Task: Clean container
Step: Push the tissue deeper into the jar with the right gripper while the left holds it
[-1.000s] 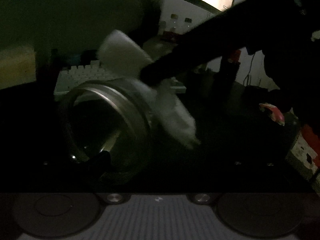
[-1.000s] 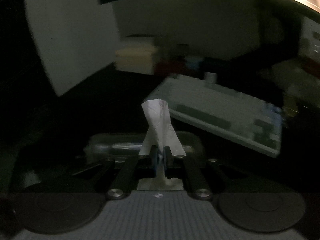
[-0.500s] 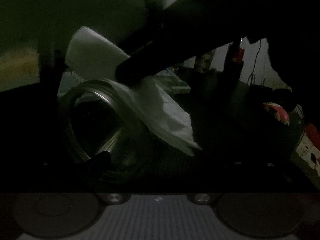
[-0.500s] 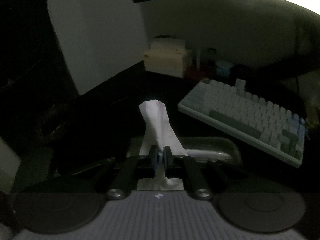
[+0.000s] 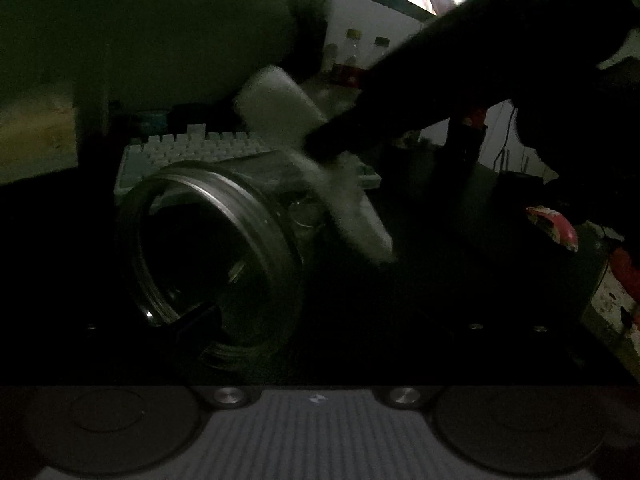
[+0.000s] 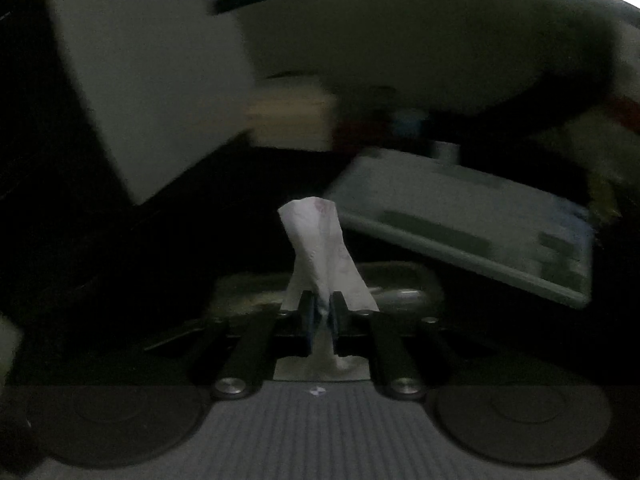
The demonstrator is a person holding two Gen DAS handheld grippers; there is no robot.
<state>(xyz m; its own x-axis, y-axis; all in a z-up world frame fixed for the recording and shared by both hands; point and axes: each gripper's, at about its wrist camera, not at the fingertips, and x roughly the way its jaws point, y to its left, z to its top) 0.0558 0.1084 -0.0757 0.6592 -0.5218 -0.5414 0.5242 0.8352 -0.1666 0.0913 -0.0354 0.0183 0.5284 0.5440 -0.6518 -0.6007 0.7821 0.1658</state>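
Clear glass jar (image 5: 216, 252) with no legible label is lying on its side in the left gripper, whose jaw gap is too dark to judge, while the right gripper (image 6: 320, 314) is pinching crumpled white tissue (image 6: 320, 248) against its far wall.

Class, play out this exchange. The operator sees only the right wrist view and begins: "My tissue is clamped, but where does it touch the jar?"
Observer: The paper tissue lies across the outer wall of the glass jar, behind the rim, not inside.
Operator: Is the mouth open?
Observer: Yes, there is no lid. The jar lies on its side with its mouth towards the left camera.
Operator: What holds it?
Observer: One finger of the left gripper reaches inside the lower rim. Its other finger is too dark to see.
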